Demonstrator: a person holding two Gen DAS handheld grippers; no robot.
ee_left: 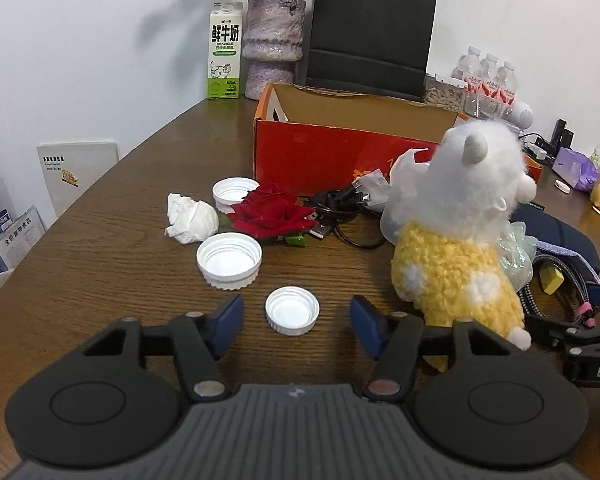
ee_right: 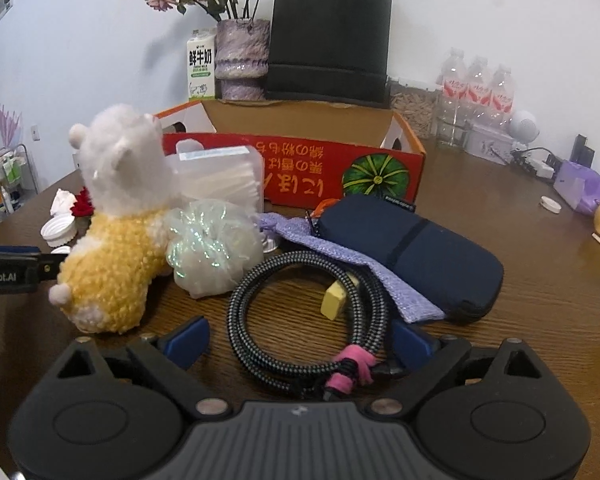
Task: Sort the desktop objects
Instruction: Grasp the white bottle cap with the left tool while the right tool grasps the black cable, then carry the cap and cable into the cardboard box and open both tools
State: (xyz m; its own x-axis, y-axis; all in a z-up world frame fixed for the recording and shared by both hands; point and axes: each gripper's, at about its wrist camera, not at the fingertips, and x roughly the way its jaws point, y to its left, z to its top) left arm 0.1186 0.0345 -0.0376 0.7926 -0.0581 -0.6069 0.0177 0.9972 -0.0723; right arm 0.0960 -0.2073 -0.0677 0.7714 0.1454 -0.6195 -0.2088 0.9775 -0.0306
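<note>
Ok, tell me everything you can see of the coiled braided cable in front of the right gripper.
The braided cable is black with a grey-white fleck, wound into a few round loops lying flat on the wooden table. A pink strap binds the loops at the near side, by a dark plug end. A yellow block sits inside the ring. Its far side touches the lilac knitted cloth. The right gripper straddles it, open, pads clear.

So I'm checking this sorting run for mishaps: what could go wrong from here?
1. The small white plastic cap lies low and flat between the left tool's pads, untouched; closing could squirt it away.
2. The coiled black braided cable sits between the right tool's open pads; lifting it may drag the yellow eraser inside its loop.
</note>
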